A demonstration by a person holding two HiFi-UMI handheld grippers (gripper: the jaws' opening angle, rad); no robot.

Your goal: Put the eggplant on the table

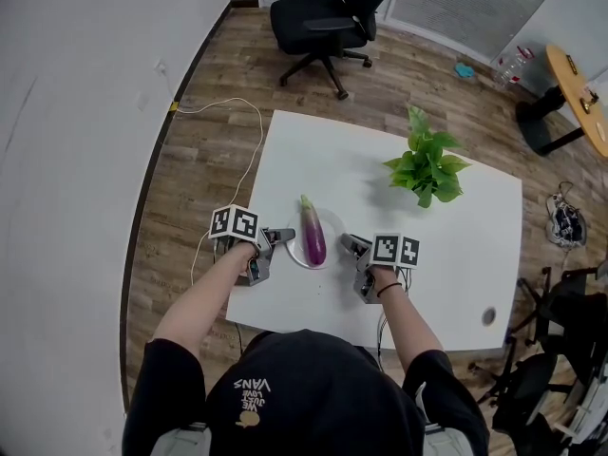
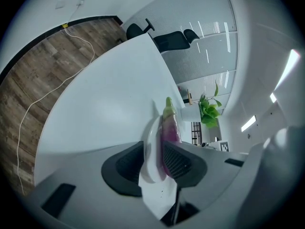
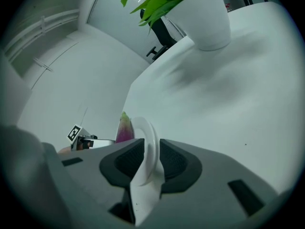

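Left claw (image 1: 277, 239) slack around plate (image 1: 328, 218) rim, right claw (image 1: 351, 246) clamped on it. Eggplant (image 1: 312, 234) looks light, slick, firm; I'd grip mid-body.

Wood floor (image 1: 209, 131), white wall (image 1: 76, 112) left, black office chair (image 1: 318, 17) beyond white table (image 1: 465, 245).

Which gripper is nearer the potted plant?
Right. The right gripper is at the rim of the plate on the side facing the potted plant; the left gripper is at the opposite rim, beyond the eggplant.
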